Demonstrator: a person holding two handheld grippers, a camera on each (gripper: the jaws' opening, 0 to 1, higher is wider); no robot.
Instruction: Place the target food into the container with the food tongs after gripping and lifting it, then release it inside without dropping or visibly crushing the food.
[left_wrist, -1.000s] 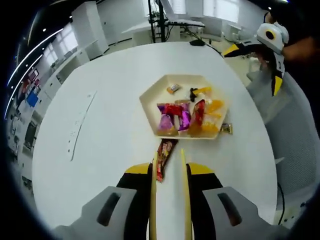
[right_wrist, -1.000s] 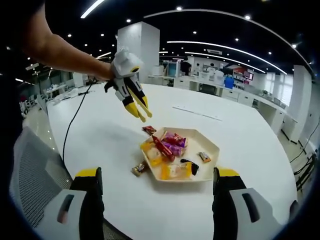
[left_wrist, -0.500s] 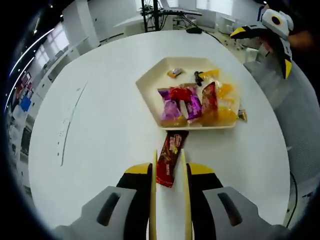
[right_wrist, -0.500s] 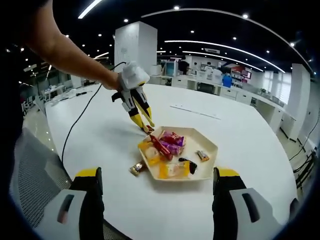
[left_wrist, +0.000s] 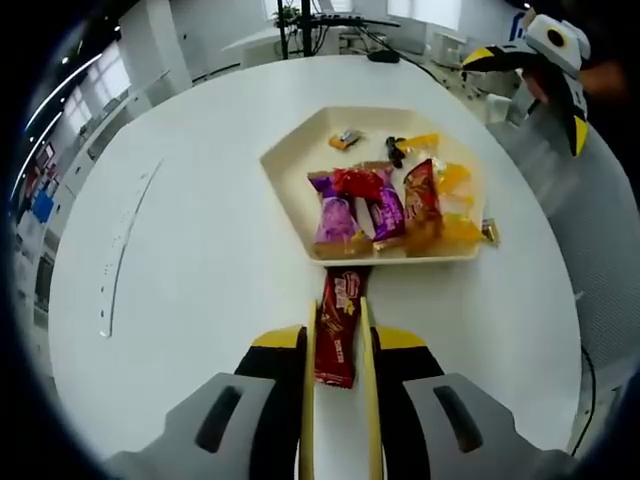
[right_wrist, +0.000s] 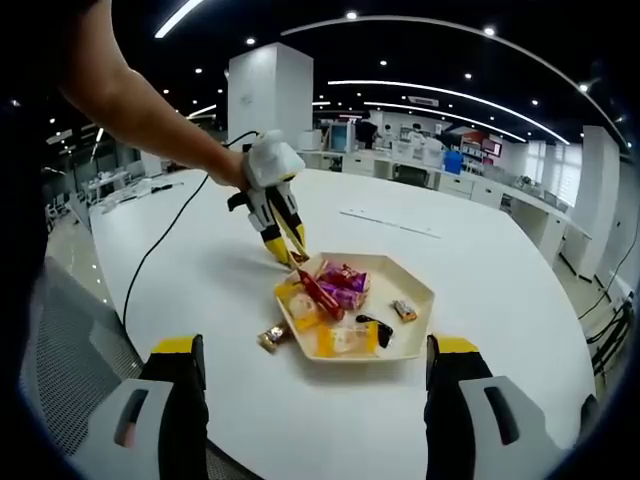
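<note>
So the target, a red snack bar (left_wrist: 337, 330), lies on the white table (left_wrist: 180, 250) just outside the near edge of the tray (left_wrist: 290, 150), between the tong blades held by the left gripper (left_wrist: 338, 400). The blades flank the wrapper on both sides; they look close to touching it, but I can't tell if they're actually pinching yet. Bar not lifted.

Right gripper (right_wrist: 310, 400) hangs back over the table edge, jaws spread wide, holding nothing. In the right gripper view the left gripper (right_wrist: 283, 235) shows tip-down at the tray's (right_wrist: 420, 300) far rim.

Risks, as I judge them: thin slick wrapper could slide out of the narrow blades on the lift, since the grip is along its long sides. Squeezing harder to fix that could crush the bar. The tray rim is right ahead, so a low carry could snag it and knock the bar loose.

Counts: one bar at the tongs, one tray, roughly eight wrapped snacks in the tray, one small candy (right_wrist: 272, 338) outside it on the table.
</note>
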